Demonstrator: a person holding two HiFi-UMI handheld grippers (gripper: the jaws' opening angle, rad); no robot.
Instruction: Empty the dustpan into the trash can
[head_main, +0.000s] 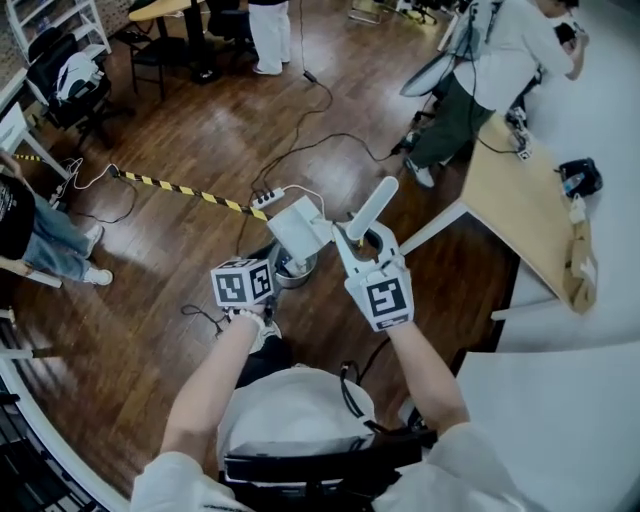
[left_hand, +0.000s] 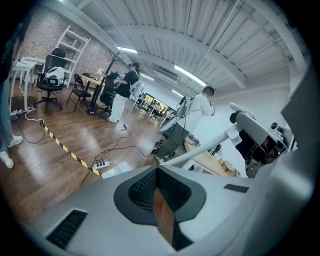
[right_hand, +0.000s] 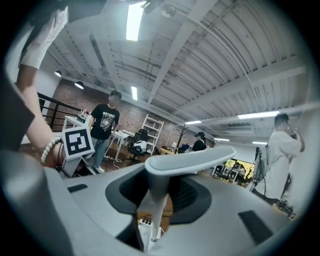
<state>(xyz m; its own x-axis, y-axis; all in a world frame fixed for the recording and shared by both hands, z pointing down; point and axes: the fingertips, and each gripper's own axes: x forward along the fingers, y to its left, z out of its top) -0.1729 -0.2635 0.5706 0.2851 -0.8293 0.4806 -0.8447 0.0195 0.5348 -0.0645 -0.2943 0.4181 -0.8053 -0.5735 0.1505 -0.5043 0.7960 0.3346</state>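
The white dustpan (head_main: 298, 228) hangs tilted in the head view's middle, its long handle (head_main: 372, 208) rising to the right. My right gripper (head_main: 365, 242) is shut on that handle. In the right gripper view the handle's stem (right_hand: 156, 200) runs up between the jaws and its end curves across above them. Just under the pan stands a round metal trash can (head_main: 300, 272), mostly hidden by the pan. My left gripper (head_main: 262, 270) sits beside the can. Its jaws (left_hand: 160, 200) meet at the tips with nothing between them, and only floor shows through the slit.
A power strip (head_main: 267, 199) with cables and a yellow-black tape line (head_main: 180, 188) lie on the wooden floor beyond the can. A wooden table (head_main: 520, 200) stands at the right and a white surface (head_main: 560, 420) at the lower right. Several people stand around, and an office chair (head_main: 70, 80) is at the far left.
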